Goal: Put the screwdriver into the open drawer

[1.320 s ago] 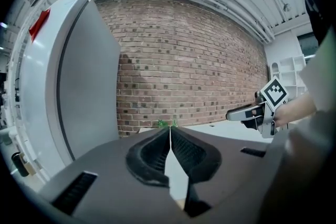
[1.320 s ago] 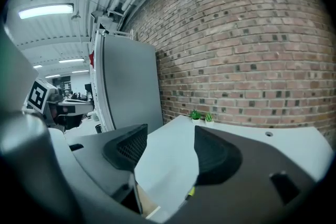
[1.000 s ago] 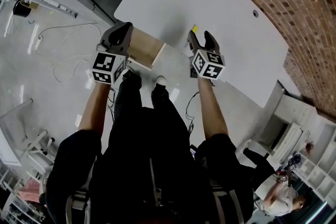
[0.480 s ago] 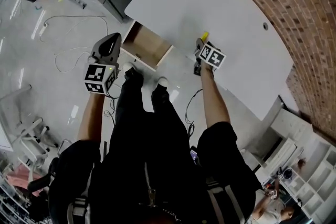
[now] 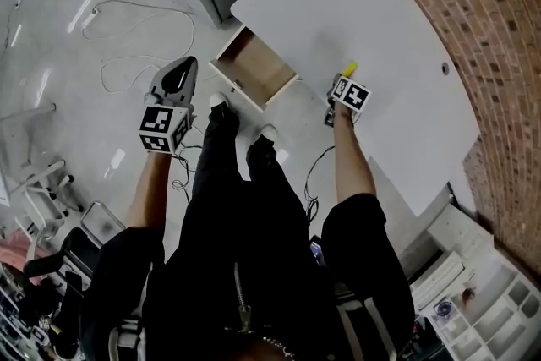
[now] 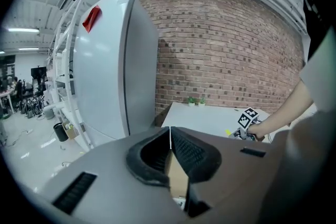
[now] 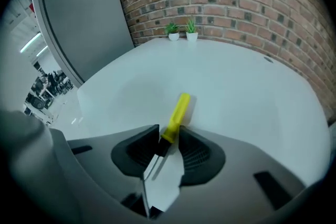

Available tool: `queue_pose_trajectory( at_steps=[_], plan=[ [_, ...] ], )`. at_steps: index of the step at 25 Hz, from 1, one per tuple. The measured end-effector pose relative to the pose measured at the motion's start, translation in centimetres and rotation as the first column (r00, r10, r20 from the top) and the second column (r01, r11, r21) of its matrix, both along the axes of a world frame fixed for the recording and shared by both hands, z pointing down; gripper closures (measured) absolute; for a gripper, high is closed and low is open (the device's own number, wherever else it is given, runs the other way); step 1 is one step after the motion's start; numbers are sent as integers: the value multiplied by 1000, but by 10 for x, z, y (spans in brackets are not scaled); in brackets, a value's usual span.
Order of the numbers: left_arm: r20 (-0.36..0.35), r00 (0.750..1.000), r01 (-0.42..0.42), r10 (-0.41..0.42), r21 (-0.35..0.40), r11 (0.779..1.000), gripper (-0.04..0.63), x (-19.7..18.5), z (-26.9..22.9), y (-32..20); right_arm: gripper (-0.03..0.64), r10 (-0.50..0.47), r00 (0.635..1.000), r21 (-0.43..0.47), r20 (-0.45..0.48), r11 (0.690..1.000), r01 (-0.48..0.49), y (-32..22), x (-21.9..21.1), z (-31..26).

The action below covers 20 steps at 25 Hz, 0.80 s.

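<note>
White worktop (image 5: 397, 38) runs along the brick wall (image 5: 482, 4), and the wooden drawer (image 5: 254, 70) stands pulled open from the worktop's edge. The left gripper (image 5: 186, 68) hangs clear of the worktop, over the floor (image 5: 76, 55), fingers pressed together on nothing. The right gripper (image 5: 341, 84) tips down onto the worktop, its fingers closing round the yellow screwdriver (image 7: 177, 113), which lies flat on the worktop, handle filling their gap.
</note>
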<state>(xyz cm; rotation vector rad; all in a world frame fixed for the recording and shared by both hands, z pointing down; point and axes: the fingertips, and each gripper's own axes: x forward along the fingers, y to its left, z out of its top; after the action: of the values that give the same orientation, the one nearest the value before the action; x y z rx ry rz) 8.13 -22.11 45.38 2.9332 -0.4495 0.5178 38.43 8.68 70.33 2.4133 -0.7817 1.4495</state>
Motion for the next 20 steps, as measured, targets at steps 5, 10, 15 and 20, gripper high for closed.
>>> queue_pose_trajectory(
  at_steps=[5,10,15,20],
  plan=[
    [-4,1000,16,-16,5,1000,568,-14,-4,5,534,-78,997,-45,12,996,78,0,-8,1],
    [-8,1000,7,-7,18,1000,568,-13,-8,19,535,-111,994,5,-11,994,112,8,-12,-8],
    [-26,1000,-3,4,38,999,568,-5,-15,35,535,-182,980,38,-79,982,186,15,-10,-37],
    [-56,998,7,-4,52,999,568,1,-27,48,535,-302,936,52,-181,947,316,10,-9,-83]
  ],
)
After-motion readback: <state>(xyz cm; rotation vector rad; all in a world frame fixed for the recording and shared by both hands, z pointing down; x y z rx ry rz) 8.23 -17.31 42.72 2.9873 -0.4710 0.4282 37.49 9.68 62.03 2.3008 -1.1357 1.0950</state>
